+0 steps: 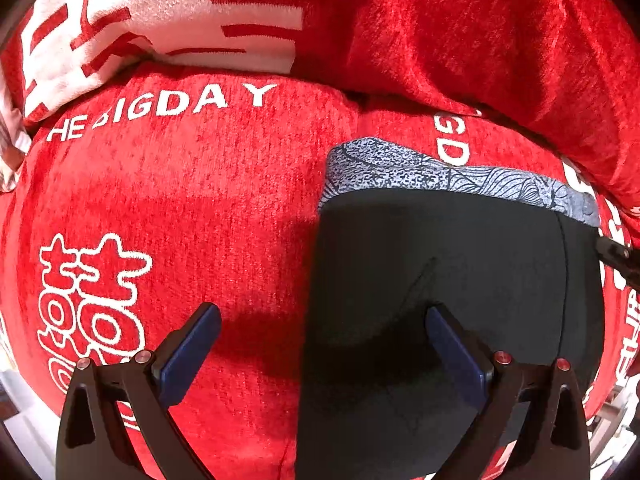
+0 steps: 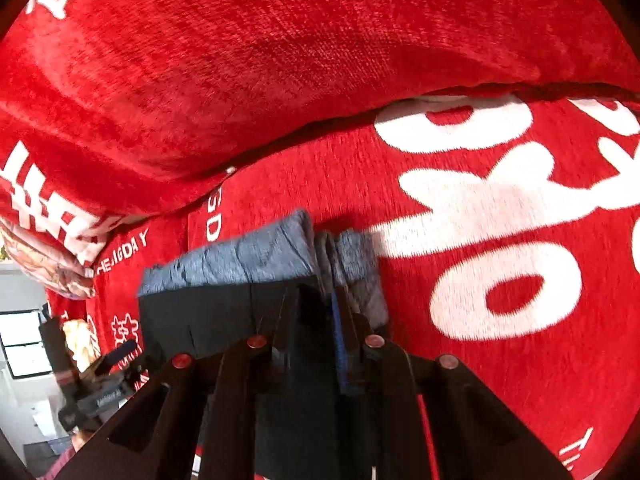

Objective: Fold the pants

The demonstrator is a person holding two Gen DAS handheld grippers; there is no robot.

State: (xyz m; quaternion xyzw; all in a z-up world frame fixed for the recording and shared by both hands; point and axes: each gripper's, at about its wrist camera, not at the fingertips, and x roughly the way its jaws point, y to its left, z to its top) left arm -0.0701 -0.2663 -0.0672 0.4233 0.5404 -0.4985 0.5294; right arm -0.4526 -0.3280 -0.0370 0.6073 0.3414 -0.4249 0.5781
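Black pants [image 1: 440, 248] with a grey patterned waistband [image 1: 440, 172] lie flat on a red cover. My left gripper [image 1: 322, 312] points down over them and is open. Its left blue pad hovers over the red fabric and its right pad over the black cloth, so the pants' left edge runs between the fingers. In the right wrist view my right gripper [image 2: 330, 300] is shut on the right end of the waistband [image 2: 248, 256], which bunches up and folds around the fingertips. The black cloth [image 2: 208, 312] stretches away to the left of that grip.
The red seat cover [image 1: 200, 184] bears white lettering and large white characters [image 2: 500, 200]. A red back cushion [image 2: 280, 60] rises just behind the pants. A white-and-red pillow [image 1: 180, 12] sits at the far left. The seat's edge and a pale floor [image 2: 36, 412] show at lower left.
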